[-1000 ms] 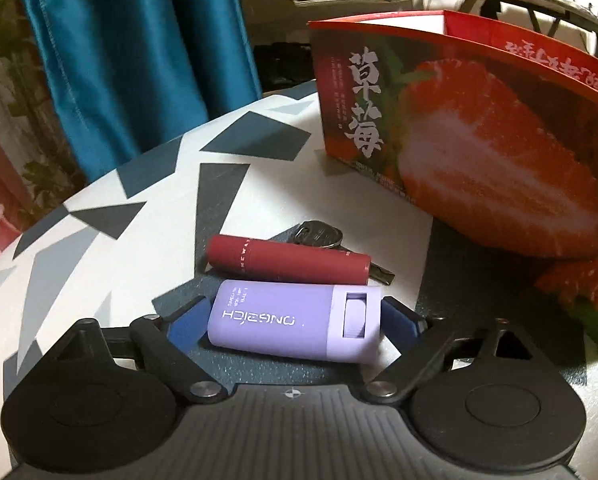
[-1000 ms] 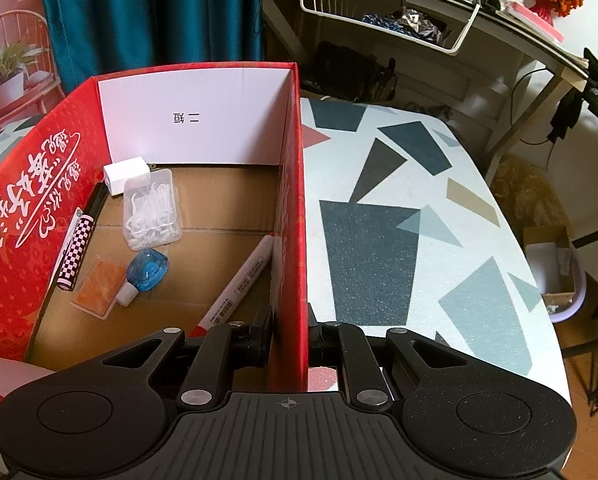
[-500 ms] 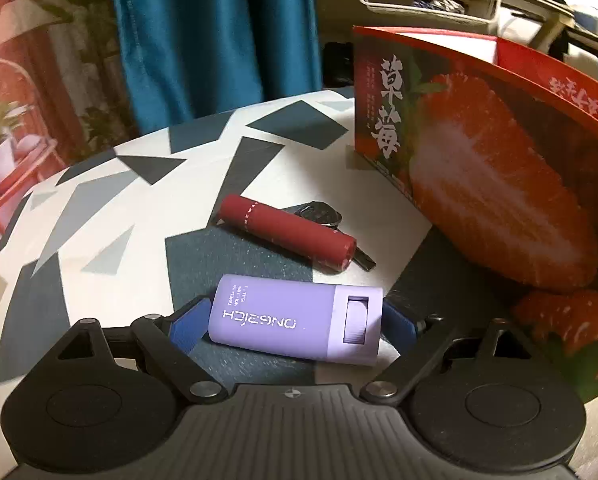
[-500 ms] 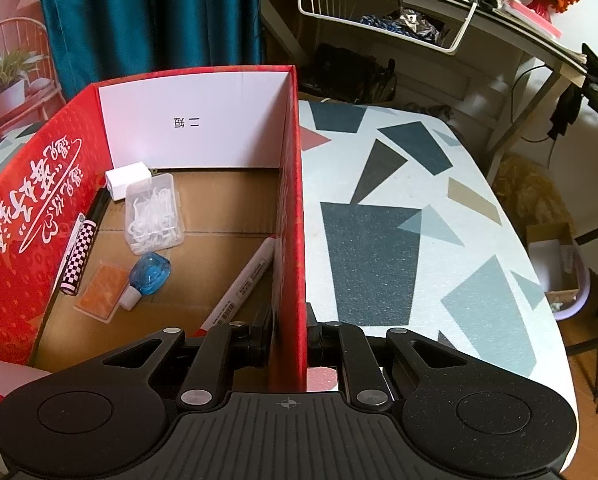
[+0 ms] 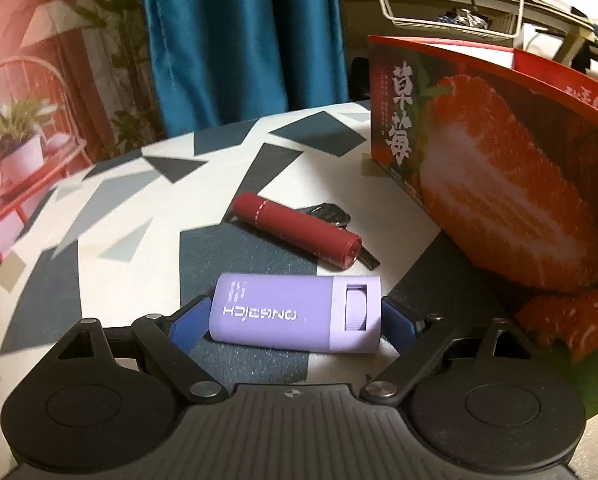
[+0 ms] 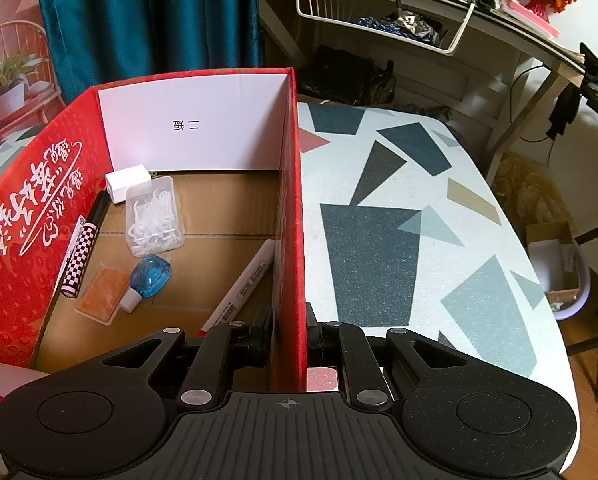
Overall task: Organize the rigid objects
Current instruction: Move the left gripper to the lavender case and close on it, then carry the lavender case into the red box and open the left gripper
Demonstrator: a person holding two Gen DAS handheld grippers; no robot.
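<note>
Left gripper, clamped endwise on the purple case, should carry it level over the strawberry box wall, which the right gripper pinches steady.

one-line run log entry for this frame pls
left gripper: shut on lilac plastic case | right gripper: shut on red cardboard box wall | maroon tube: on table

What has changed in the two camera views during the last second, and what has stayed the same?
The left gripper swung with the purple case held between its fingers: in its view the red tube now lies slanted instead of level, and the strawberry box slid to the right. Nothing was let go. The right gripper stayed shut on the box wall, and the items inside the box did not move.
</note>
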